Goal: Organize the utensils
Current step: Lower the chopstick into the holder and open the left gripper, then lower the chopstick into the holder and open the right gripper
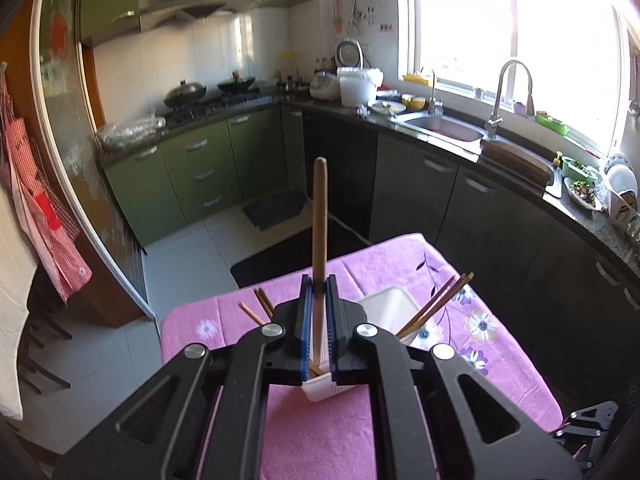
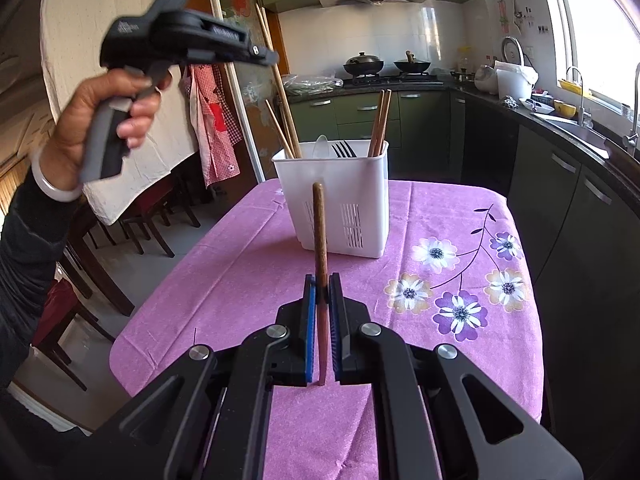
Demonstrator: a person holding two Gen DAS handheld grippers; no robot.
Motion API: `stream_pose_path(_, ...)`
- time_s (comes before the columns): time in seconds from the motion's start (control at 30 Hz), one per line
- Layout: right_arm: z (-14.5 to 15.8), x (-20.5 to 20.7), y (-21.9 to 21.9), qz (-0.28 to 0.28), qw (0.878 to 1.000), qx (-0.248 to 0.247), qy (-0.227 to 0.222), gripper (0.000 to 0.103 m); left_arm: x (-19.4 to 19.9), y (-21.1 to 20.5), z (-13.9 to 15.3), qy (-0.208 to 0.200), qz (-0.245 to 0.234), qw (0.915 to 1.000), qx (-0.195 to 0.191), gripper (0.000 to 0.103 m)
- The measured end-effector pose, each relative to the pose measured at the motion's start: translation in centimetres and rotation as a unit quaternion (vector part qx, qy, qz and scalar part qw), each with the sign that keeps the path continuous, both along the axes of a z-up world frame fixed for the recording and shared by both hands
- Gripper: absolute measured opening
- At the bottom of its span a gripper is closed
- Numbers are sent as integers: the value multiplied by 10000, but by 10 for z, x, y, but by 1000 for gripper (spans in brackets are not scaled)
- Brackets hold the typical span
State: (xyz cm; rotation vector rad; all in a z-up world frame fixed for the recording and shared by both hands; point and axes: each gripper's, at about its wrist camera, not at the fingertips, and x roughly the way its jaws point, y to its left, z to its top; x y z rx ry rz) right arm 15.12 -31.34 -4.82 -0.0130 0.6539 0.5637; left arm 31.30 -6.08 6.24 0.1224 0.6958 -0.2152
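My left gripper (image 1: 319, 286) is shut on a wooden chopstick (image 1: 319, 216) and holds it upright over the white utensil caddy (image 1: 390, 304); its lower end is in the caddy. The caddy (image 2: 340, 204) stands on the pink flowered tablecloth (image 2: 224, 280) and holds chopsticks (image 2: 380, 120), a black fork (image 2: 344, 149) and a white spoon (image 2: 322, 146). My right gripper (image 2: 322, 284) is shut on another wooden chopstick (image 2: 320, 240), upright, in front of the caddy. The left gripper's body (image 2: 176, 36) shows, raised at upper left.
The table's edges drop to the tiled floor (image 1: 180, 248). Dark wooden chairs (image 2: 152, 216) stand left of the table. Kitchen counters with a sink (image 1: 448, 126), stove and woks (image 1: 186, 94) run along the far and right walls. A chequered apron (image 1: 44, 216) hangs at left.
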Motion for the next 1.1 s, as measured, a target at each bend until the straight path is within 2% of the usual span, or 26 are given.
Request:
stream_pose_path(0.17, 5, 1, 3, 14, 10000, 1, -35, 7, 5, 9, -36, 389, -18, 9991, -155, 7)
stream_pose_path(0.2, 7, 2, 4, 11, 10000, 1, -46, 7, 4, 9, -41, 423, -20, 9990, -162, 11)
stream_pose_path(0.27, 11, 4, 5, 26, 10000, 4, -63, 7, 0, 12, -47, 480, -52, 9985, -240, 29)
stream_pose_path(0.3, 14, 6, 6, 40, 10000, 14, -73, 7, -3, 15, -48, 462, -51, 9985, -293, 50)
stream_pose_path(0.33, 18, 8, 7, 50, 9999, 29, -90, 7, -11, 17, -47, 387, -51, 9986, -365, 62)
stream_pose_path(0.4, 29, 11, 8, 63, 9998, 76, -166, 7, -30, 23, -44, 152, -70, 9989, -439, 64)
stream_pose_path(0.47, 42, 15, 9, 62, 9995, 124, -291, 7, -53, 29, -42, -93, -15, 9987, -492, 82)
stream_pose_path(0.5, 50, 17, 9, 67, 9992, 157, -368, 7, -68, 34, -41, -282, 97, 9982, -520, 96)
stream_pose_path(0.67, 104, 35, 9, -43, 9943, 500, -942, 7, -142, 50, -55, -1018, 601, 9927, -257, 96)
stream_pose_path(0.8, 143, 55, 13, -232, 9872, 727, -1401, 7, -188, 64, -70, -1380, 979, 9856, 1, 96)
stream_pose_path(0.93, 166, 87, 22, -515, 9820, 754, -1653, 7, -217, 83, -86, -1342, 1269, 9827, -130, 96)
stream_pose_path(1.1, 156, 142, 38, -720, 9862, 528, -1397, 7, -224, 94, -107, -978, 1404, 9848, -308, 96)
